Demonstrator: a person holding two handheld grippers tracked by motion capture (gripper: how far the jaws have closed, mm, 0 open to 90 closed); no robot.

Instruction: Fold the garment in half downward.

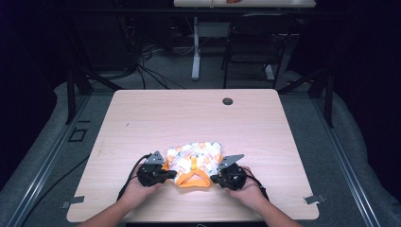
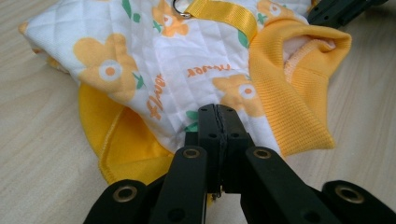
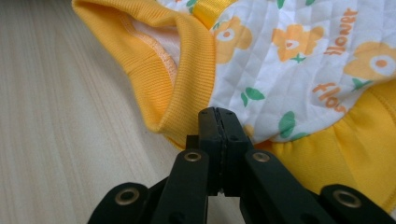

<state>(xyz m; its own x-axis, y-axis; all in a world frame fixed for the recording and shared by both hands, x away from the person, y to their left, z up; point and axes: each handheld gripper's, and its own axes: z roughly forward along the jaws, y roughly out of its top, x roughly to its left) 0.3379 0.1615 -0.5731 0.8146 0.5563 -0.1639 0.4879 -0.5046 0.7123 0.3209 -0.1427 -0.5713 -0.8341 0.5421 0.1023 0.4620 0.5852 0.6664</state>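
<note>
Near the pale wooden counter's (image 1: 142,118) front edge, left claw (image 1: 166,173) and right claw (image 1: 215,178) each pinch closed on the quilted white-and-orange floral garment (image 1: 196,158), seemingly gripped but not yet folded.

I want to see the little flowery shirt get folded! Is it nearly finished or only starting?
Only starting, it seems. Done: the little flowery shirt lies on the table, rumpled, with no neat fold visible. In hand: the left gripper and the right gripper each have their jaws shut on a side of it, near the orange collar. Left: any folding or smoothing, if that is the plan.
</note>
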